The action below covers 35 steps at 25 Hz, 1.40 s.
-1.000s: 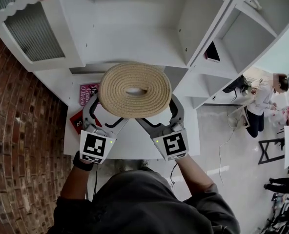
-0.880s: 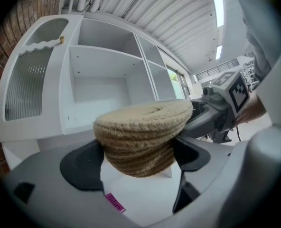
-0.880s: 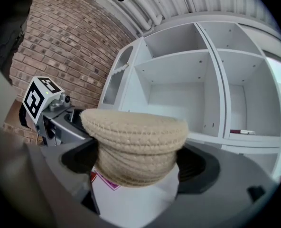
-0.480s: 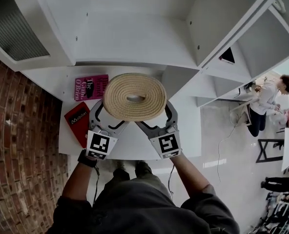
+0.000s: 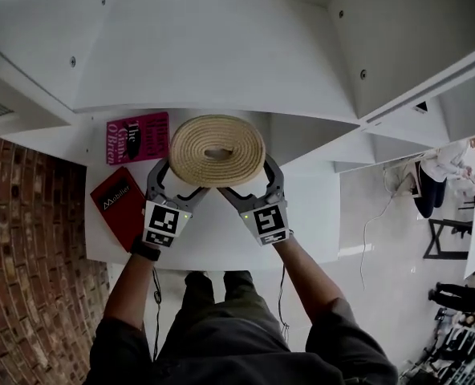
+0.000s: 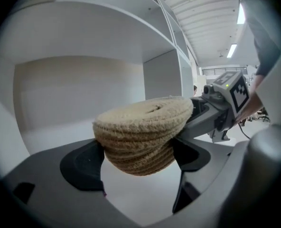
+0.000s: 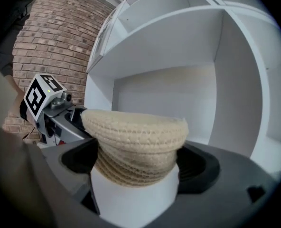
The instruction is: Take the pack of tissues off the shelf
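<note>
A round, tan woven-rope tissue holder (image 5: 217, 149) with a slot in its top hangs in front of the white shelf opening, above the white counter (image 5: 302, 223). My left gripper (image 5: 177, 184) is shut on its left side and my right gripper (image 5: 250, 184) on its right side. In the left gripper view the holder (image 6: 140, 132) fills the gap between the black pads (image 6: 83, 165) of my left gripper (image 6: 138, 161), and the right gripper (image 6: 226, 99) shows beyond it. The right gripper view shows the holder (image 7: 135, 137) wedged in my right gripper (image 7: 138, 167), with the left gripper (image 7: 45, 103) behind.
A pink book (image 5: 137, 137) and a red book (image 5: 121, 203) lie on the counter to the left of the holder. White shelf boards (image 5: 221, 54) overhang the top of the view. A brick wall (image 5: 29, 239) stands at the left. People (image 5: 442, 167) are far off on the right.
Both grippers have brought the woven holder lower and nearer the counter, out from the shelf. The head view has tilted, so the shelf boards now fill the top.
</note>
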Tool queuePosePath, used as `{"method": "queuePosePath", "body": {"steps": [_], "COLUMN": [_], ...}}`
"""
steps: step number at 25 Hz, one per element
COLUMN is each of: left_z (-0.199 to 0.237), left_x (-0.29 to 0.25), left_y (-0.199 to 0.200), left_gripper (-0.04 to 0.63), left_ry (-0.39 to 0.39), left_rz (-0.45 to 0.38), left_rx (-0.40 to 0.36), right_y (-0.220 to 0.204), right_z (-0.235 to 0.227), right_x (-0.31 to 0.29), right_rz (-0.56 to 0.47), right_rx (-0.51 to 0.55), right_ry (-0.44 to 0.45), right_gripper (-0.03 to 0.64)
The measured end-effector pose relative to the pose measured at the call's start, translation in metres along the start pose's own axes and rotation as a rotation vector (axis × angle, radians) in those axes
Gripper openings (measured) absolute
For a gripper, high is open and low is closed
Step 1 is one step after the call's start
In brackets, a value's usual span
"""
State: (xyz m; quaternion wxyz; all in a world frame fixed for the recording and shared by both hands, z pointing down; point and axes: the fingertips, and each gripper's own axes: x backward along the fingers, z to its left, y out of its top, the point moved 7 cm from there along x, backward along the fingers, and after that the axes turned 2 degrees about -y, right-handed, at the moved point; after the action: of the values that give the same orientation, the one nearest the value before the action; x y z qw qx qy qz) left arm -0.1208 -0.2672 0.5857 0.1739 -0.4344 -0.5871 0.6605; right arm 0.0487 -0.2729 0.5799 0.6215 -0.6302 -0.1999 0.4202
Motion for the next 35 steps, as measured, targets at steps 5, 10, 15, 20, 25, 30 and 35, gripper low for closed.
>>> {"method": "queuePosePath", "body": {"steps": [5,10,15,20,25,30,35], "left_z": [0.014,0.022,0.026,0.031,0.034,0.034,0.036], "left_x": [-0.045,-0.084,-0.105,-0.120,-0.128,-0.135,-0.131], "left_y": [-0.038,-0.078,-0.102,-0.115,-0.133,-0.132,-0.136], "left_gripper": [0.459,0.459,0.459,0.459,0.459,0.459,0.459], "left_ry": [-0.015,-0.043,-0.061,-0.065,-0.056,-0.063,-0.078], "left_rz": [0.043,0.095,0.141,0.179,0.226,0.257,0.287], "left_rx": [0.025,0.065,0.083,0.071,0.044,-0.008,0.021], "right_y": [-0.046,-0.090,-0.120,-0.136,-0.153,-0.166,-0.164], "right_z": [-0.016,-0.026,-0.031,-0.036,-0.036,-0.038,-0.039], "right_x": [-0.037,-0.066,-0.082,-0.095,-0.103,-0.108,-0.100], "right_rz": [0.034,0.089,0.125,0.138,0.158,0.190,0.213], "right_rx": [-0.034,-0.064,-0.096,-0.109,-0.097,-0.066,-0.070], "right_ry": [0.009,0.014,0.020,0.027,0.022,0.032,0.031], "right_gripper": [0.518,0.518,0.518,0.518,0.518,0.518,0.518]}}
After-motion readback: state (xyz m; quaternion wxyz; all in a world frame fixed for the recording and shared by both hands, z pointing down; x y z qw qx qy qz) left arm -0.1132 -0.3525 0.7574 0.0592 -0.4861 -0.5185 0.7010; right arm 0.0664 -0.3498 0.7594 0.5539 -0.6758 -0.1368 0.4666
